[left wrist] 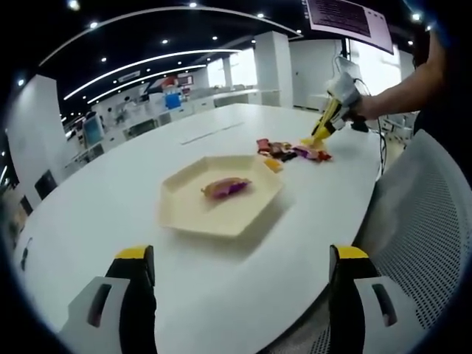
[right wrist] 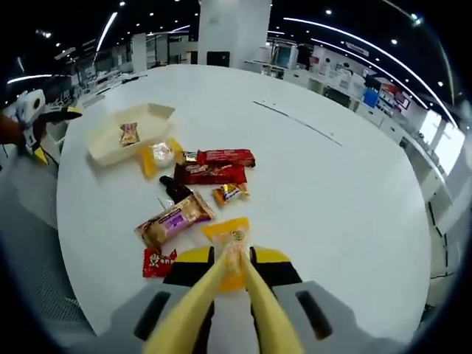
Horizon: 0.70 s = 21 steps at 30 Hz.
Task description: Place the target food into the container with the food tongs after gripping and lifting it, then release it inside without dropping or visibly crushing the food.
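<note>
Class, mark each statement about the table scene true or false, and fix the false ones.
1. The cream hexagonal tray already holds one wrapped snack. True.
2. The yellow tongs are closed around a yellow-wrapped snack. True.
3. The tray sits on a black table. False: the table is white.
4. The left gripper clamps a snack. False: its jaws stand wide apart, empty.
5. Two red-wrapped bars lie side by side in the snack pile. True.

Grey left gripper, yellow-tipped black jaws
</note>
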Tool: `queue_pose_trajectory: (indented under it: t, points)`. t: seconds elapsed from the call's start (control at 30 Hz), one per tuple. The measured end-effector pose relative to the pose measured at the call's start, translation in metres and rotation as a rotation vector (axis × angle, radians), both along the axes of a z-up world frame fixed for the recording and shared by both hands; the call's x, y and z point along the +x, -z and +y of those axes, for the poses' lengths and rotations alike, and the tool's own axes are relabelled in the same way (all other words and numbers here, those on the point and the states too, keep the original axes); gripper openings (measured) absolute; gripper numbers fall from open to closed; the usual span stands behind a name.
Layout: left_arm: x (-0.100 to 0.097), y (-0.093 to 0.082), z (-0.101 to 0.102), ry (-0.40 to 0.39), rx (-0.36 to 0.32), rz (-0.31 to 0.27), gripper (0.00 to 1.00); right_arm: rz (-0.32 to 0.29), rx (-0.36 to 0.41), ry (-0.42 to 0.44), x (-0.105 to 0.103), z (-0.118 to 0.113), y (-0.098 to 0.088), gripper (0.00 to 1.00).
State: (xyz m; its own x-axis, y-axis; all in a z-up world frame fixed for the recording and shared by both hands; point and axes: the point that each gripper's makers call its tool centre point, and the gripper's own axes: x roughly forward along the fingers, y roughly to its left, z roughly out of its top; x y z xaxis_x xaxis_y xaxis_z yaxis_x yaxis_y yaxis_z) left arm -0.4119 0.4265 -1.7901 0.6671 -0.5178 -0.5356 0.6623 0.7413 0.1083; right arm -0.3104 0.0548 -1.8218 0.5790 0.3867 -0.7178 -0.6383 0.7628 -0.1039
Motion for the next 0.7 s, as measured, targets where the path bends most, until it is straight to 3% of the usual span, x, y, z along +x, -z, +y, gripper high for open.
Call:
queue_pose_trajectory:
  t: [0.23, 0.37, 0.7]
  points:
    - [0.0, 0.0, 0.0, 0.001, 0.001, -0.004, 0.95, -0.022, -0.009, -0.012, 0.004, -0.005, -0.015, 0.17]
    - [0.0, -0.001, -0.001, 0.003, 0.001, -0.008, 0.94, 0.005, 0.014, 0.0, 0.005, -0.005, -0.02, 0.16]
    - [0.0, -0.002, -0.002, 0.002, -0.008, -0.01, 0.96, -0.005, 0.0, -0.03, 0.012, -0.005, -0.038, 0.16]
